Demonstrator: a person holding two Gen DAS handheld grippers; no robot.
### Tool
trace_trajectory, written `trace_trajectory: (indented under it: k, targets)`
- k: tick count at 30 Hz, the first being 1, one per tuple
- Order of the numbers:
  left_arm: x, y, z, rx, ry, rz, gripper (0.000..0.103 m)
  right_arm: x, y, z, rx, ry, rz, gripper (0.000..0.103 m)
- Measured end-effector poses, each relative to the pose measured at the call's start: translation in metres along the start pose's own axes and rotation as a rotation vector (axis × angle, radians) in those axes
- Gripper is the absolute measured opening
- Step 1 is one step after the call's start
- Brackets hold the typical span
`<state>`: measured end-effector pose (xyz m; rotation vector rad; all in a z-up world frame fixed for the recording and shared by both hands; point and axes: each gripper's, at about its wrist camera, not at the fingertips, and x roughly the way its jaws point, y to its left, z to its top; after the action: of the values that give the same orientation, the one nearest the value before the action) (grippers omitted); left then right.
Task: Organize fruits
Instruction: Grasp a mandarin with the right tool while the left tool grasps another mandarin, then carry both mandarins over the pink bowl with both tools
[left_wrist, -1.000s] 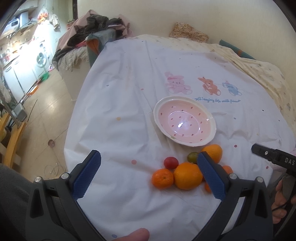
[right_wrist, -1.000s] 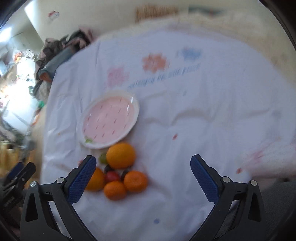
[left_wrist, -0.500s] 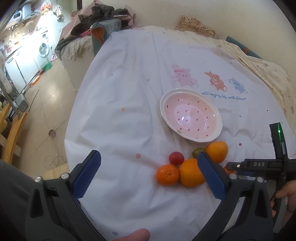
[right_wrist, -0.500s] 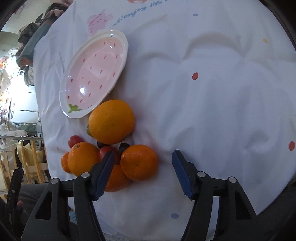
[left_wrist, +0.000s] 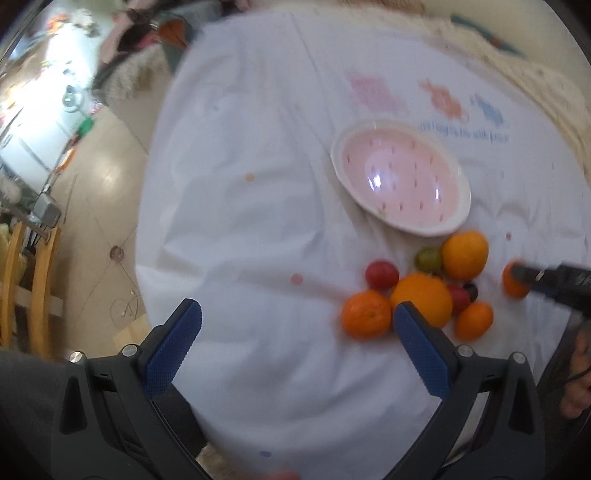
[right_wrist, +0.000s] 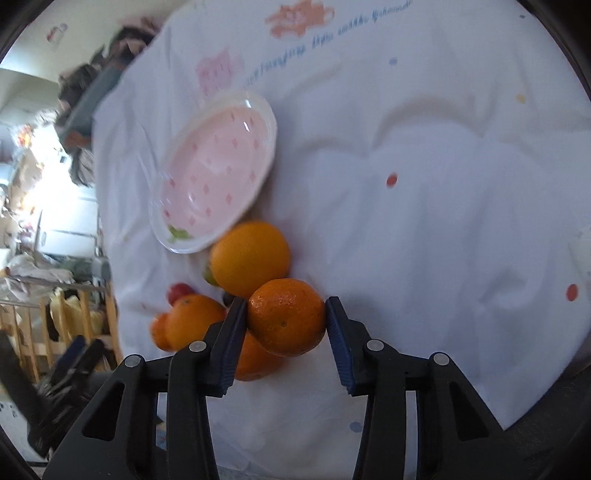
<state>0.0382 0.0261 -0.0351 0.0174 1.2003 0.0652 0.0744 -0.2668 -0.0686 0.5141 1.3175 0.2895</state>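
White cloth (left_wrist: 258, 229) with small coloured dots and printed cartoon animals covers the bench, and a kitchen area with a tiled floor (left_wrist: 99, 206) shows beyond its left edge. A pink bowl (left_wrist: 400, 182) with a white rim sits on the cloth, toward the near right part of the bench, and it has no fruit in it. The fruits lie together in a group just beside the near rim of the bowl: a large orange (left_wrist: 464, 254) closest to the bowl, another large orange (left_wrist: 423, 299) nearer to the camera, a mandarin (left_wrist: 365, 314) at the left of the group, a smaller mandarin (left_wrist: 473, 320) at the right, a red tomato (left_wrist: 381, 275), and a greenish tomato (left_wrist: 428, 258) touching the first orange.

The left hand-held gripper (left_wrist: 297, 347) is above the near edge of the bench with its blue pads wide apart and nothing between them. The right hand-held gripper (right_wrist: 286, 332) is clenched on one mandarin (right_wrist: 286, 317); both blue pads press its sides. This held mandarin is at the near right side of the group, in front of the large orange (right_wrist: 249, 258). From the right wrist view I cannot tell if it is lifted or resting on the other fruits.
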Motion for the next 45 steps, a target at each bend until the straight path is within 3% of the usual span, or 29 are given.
trace_trajectory:
  k: [5,9,11,14,17,19,20,23,28,31,39,45]
  targets:
    - [0.029,-0.033,0.012,0.31,0.225,-0.106,0.098,-0.012,0.012,0.0,-0.049,-0.041,0.021,0.045]
    - [0.038,-0.055,0.017,0.489,0.263,-0.071,0.093,-0.012,0.019,0.002,-0.056,-0.048,0.037,0.045]
    - [0.047,-0.066,0.017,0.579,0.288,-0.055,0.085,-0.009,0.016,0.0,-0.059,-0.052,0.034,0.045]
    - [0.063,-0.076,0.015,0.641,0.364,-0.077,0.077,-0.006,0.02,-0.001,-0.071,-0.059,0.012,0.045]
    - [0.072,-0.081,0.011,0.689,0.389,-0.084,0.068,-0.003,0.02,0.0,-0.076,-0.054,0.002,0.045]
    - [0.078,-0.084,0.007,0.72,0.407,-0.083,0.043,-0.003,0.02,0.001,-0.077,-0.056,-0.001,0.045]
    - [0.081,-0.086,0.007,0.734,0.415,-0.077,0.038,-0.003,0.02,0.001,-0.081,-0.06,-0.002,0.045]
    - [0.081,-0.087,0.007,0.763,0.409,-0.076,0.037,-0.004,0.022,0.001,-0.095,-0.069,-0.009,0.045]
    - [0.068,-0.081,0.014,0.753,0.381,-0.069,0.036,-0.003,0.023,0.001,-0.103,-0.068,-0.007,0.045]
    - [0.051,-0.069,0.02,0.695,0.356,-0.085,0.036,-0.003,0.026,0.001,-0.113,-0.071,-0.008,0.045]
    - [-0.013,-0.032,0.063,0.422,0.172,-0.137,0.036,-0.016,0.03,0.004,-0.121,-0.126,0.025,0.045]
    - [-0.014,-0.02,0.077,0.259,0.065,-0.146,0.036,-0.03,0.033,0.02,-0.137,-0.186,0.034,0.045]
